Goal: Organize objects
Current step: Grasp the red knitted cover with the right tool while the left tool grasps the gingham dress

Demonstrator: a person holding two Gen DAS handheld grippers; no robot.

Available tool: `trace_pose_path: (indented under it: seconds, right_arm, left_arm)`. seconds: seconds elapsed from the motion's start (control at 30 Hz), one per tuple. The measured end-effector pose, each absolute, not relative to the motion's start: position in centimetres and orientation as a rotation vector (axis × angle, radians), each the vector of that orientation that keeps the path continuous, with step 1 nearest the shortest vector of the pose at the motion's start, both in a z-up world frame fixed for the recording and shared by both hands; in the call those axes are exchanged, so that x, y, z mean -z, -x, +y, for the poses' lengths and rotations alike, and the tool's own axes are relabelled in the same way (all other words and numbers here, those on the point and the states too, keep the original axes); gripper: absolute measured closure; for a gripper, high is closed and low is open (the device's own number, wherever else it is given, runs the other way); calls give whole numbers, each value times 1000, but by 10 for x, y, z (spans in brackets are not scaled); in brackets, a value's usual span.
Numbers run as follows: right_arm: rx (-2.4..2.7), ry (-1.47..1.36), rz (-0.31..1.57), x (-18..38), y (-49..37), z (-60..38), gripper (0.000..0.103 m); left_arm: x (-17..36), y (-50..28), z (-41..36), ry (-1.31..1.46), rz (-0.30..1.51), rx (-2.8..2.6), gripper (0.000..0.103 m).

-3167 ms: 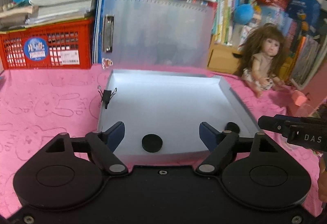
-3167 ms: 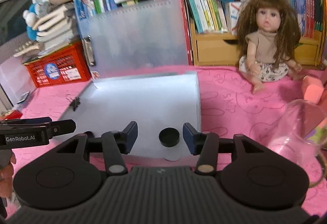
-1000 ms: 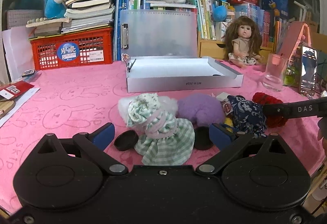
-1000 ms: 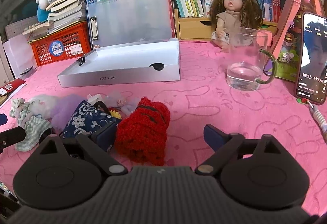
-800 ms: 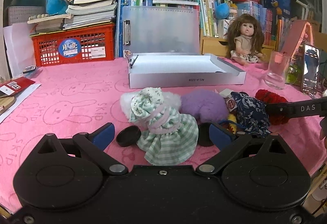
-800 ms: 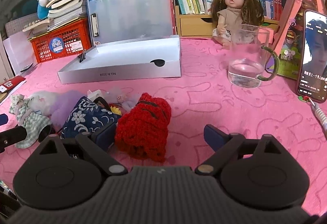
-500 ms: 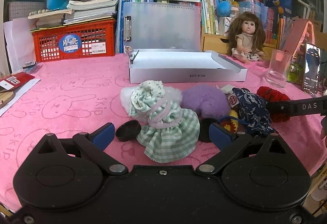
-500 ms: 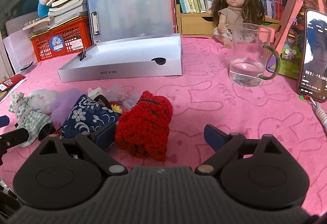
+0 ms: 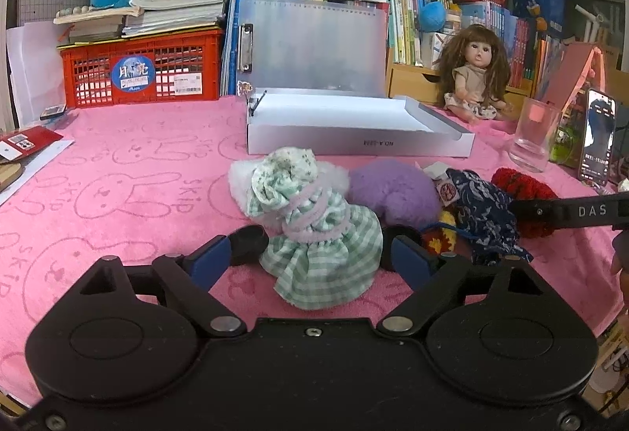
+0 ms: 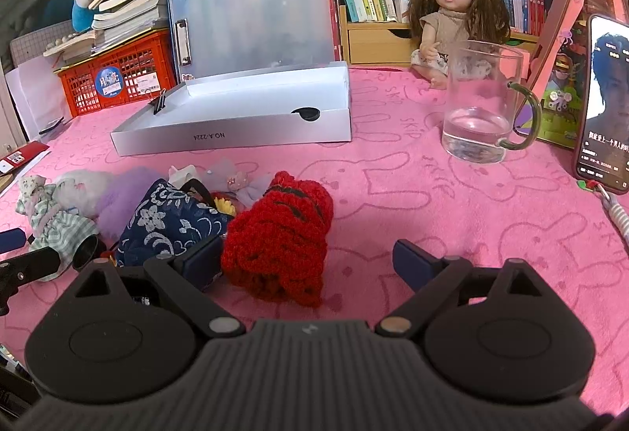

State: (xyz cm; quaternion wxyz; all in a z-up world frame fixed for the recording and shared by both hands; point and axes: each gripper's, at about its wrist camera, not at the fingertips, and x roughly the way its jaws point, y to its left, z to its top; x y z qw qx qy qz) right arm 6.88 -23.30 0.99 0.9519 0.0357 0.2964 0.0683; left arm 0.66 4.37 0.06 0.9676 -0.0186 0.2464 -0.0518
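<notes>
The left gripper point(image 9: 310, 260) sits low over a pink bunny-print towel point(image 9: 129, 191), w/ a small doll in a green checked dress point(image 9: 314, 238) between its blue pads. The jaws have just been closing in, but a gap shows each side of the skirt, so not yet pinching. The doll's face is hidden under its floral bonnet. Two black round caps point(image 9: 245, 244) peek out beside the skirt, both partly covered by pads & cloth.

Just right of the doll: a purple fuzzy lump point(image 9: 393, 189), shape unclear, then a navy floral pouch point(image 9: 481, 211) w/ something yellow-red tucked under it, too buried to name.

The right gripper point(image 10: 308, 260) stands wide apart around a red knitted piece point(image 10: 281, 234); its left pad touches or nearly touches the yarn, hard to tell, and its right pad is well clear, so nothing is gripped. In the left view only its arm marked "DAS" shows.

Behind the pile lies a shallow white box point(image 10: 243, 134), holding one black cap point(image 10: 306, 113) at its near right corner; a binder clip point(image 10: 159, 103) is on its left rim. A glass mug point(image 10: 481, 105) w/ a little water is at the right, and a phone point(image 10: 605, 105) is cut off by the frame edge.
</notes>
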Motion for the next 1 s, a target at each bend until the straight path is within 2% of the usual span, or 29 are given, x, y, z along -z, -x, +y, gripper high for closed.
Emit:
trace_pose_path:
  seconds: [0.17,0.33,0.5,0.6,0.67,0.7,0.77,0.8,0.87,1.0]
  right_arm:
    - [-139,-71,601,-10,-68,-233,6]
    - [-141,-71,602,-10,-69,-233,7]
    - [-154,-59,590,-12,-67,-230,12]
    - [-164,-57,580,-13,-65,-228,18]
    - [-176,-60,570,-14,-64,-228,26]
    - [-183,-59,563,-15,-63,-227,29]
    - [-197,-50,551,-16,-61,-225,49]
    - [-201,-39,545,-17,-60,-223,53]
    - [-196,-12,531,-19,-58,-219,58]
    - [-184,-6,505,-23,-56,-219,60]
  left_arm:
    - [-8,-13,44,69,479,116,22]
    - [-7,-19,43,112,485,89,35]
    - [-4,-21,43,134,493,74,39]
    - [-4,-22,44,140,494,67,46]
    - [-4,-22,45,161,493,68,53]
    - [-4,-21,47,182,489,78,66]
    - [-6,-19,48,210,485,83,68]
    - [-7,-17,48,206,478,75,68]
    - [-9,-15,47,190,463,66,69]
    - [-15,-11,47,195,449,73,69]
